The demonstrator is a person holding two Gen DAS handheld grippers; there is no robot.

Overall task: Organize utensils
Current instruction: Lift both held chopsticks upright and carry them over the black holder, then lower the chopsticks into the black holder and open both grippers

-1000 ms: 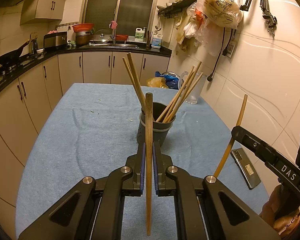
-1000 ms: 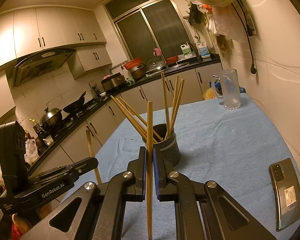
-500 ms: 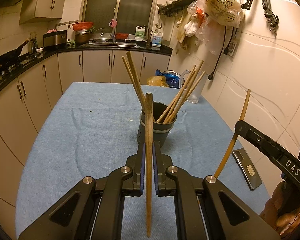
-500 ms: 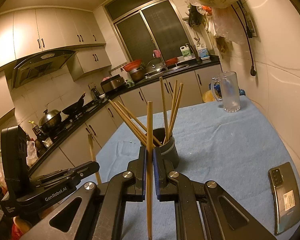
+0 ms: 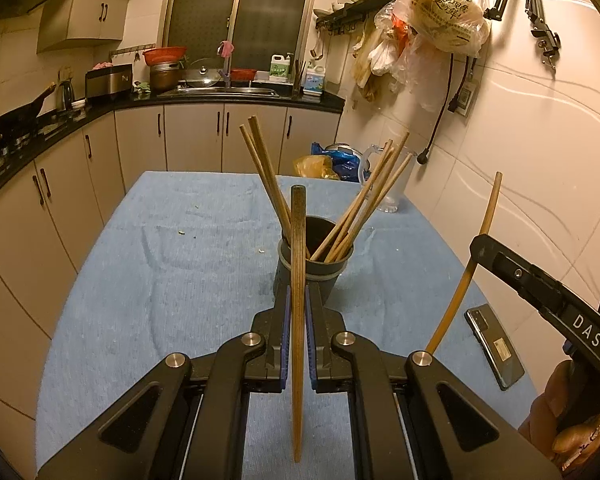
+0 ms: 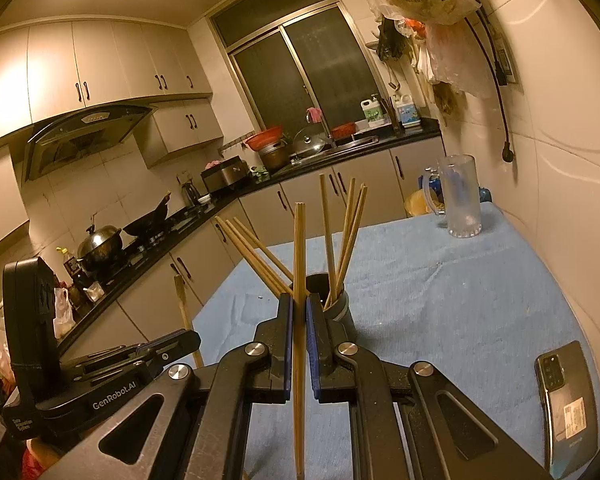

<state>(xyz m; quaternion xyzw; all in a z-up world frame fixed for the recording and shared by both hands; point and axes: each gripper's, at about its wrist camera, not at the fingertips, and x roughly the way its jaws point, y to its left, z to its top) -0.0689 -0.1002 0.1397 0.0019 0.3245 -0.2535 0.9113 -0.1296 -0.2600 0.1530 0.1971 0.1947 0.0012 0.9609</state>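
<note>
**Two chopsticks clamped, holder dead ahead**

Left gripper point(image 5: 297, 316): blue-padded jaws clamped on a dark brown wooden chopstick point(image 5: 297, 280), held upright, pinched near mid-length, blunt end up. Right gripper point(image 6: 298, 332): likewise closed on a paler bamboo chopstick point(image 6: 298, 300), also vertical, gripped around the middle.

Dark grey round plastic utensil holder point(image 5: 310, 276) standing on blue towel-covered table point(image 5: 179, 280), at 12 o'clock from both grippers, just beyond the fingertips. Already loaded: bundle of tan chopsticks point(image 5: 364, 208) fanned toward 1 o'clock, another group leaning toward 11 o'clock. Open mouth visible between the two fans.

Handling judgement: sticks light, rigid, thin, smooth-surfaced. Likely to pivot or slide in the pads if nudged against the rim or the sticks already in. Mid-shaft hold good for balance; lower tip hanging well below the pads, so needs lifting clear of the rim before dropping in. Not fragile. Holder light too, probably easy to tip if a stick pushes sideways.

Elsewhere: black smartphone point(image 6: 566, 408) flat on cloth at 4 o'clock; frosted glass mug point(image 6: 458, 196) at far edge, 1 o'clock.
</note>
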